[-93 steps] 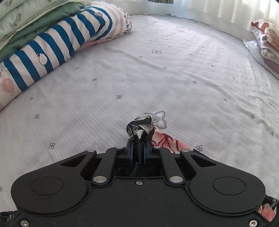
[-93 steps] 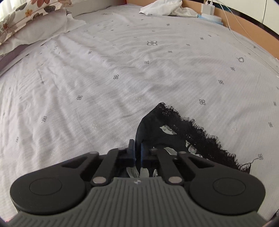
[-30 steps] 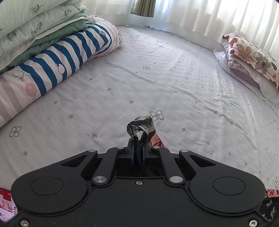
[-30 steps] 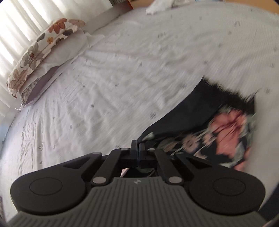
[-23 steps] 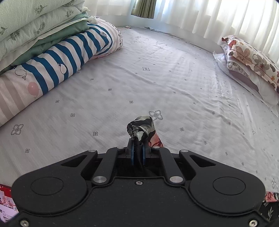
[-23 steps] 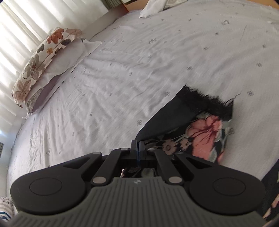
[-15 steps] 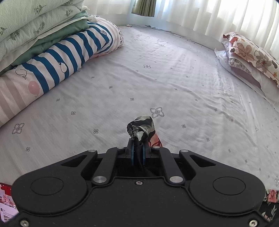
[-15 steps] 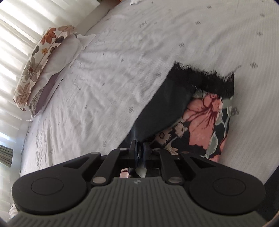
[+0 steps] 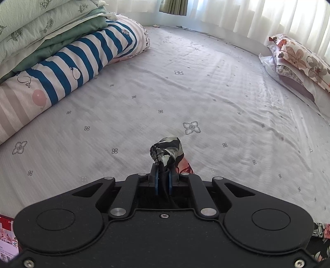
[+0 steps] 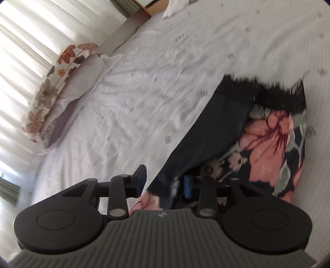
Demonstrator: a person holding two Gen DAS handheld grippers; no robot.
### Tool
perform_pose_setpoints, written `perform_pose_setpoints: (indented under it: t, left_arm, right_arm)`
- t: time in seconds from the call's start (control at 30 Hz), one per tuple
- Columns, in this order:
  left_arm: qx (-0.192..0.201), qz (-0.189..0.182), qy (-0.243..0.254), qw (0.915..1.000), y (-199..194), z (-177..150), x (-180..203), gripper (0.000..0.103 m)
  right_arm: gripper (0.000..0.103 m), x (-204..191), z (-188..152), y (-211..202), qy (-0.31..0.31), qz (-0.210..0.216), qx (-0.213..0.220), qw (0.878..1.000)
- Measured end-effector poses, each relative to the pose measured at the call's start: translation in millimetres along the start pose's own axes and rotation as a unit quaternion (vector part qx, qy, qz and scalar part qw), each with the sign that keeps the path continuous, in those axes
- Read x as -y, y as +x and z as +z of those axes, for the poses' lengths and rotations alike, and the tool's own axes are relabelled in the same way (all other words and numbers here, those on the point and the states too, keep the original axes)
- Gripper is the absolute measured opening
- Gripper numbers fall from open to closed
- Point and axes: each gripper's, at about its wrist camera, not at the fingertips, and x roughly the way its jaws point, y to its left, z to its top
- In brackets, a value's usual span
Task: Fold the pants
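Looking across my grey bed sheet (image 9: 206, 99), I see white curtains (image 9: 268, 16). My left gripper (image 9: 163, 181) pinches the pants (image 10: 257, 140); my right gripper (image 10: 165, 183) jaws have just been opening, spread around the cloth.

Both wrist cameras look close down over the bed (image 9: 206, 92), sharing floral pillows (image 10: 61, 78).

Big bed (image 9: 206, 86) with a pale grey sheet dotted with little flowers. Folded quilts (image 9: 61, 51) piled on its left side, floral pillows (image 9: 299, 59) at the right, sheer curtains (image 9: 268, 14) behind glowing with daylight.
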Motion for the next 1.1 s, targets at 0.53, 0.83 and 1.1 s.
perform_pose_setpoints:
  t: [0.53, 0.83, 1.1]
  left_arm:
    - [-0.004, -0.027, -0.012, 0.9996, -15, -5, -10, 0.009]
    - [0.005, -0.064, 0.005, 0.9979, -79, -33, -36, 0.008]
    - [-0.023, -0.072, -0.009, 0.9971, -108, -82, -86, 0.009]
  right_arm:
    - [0.002, -2, 35, -76, -0.056, -0.048, 0.037, 0.997]
    - [0.002, 41, 36, -193, -0.098, -0.038, 0.021, 0.994]
    - [0.002, 104, 2, -259, -0.094, -0.026, -0.009, 0.995]
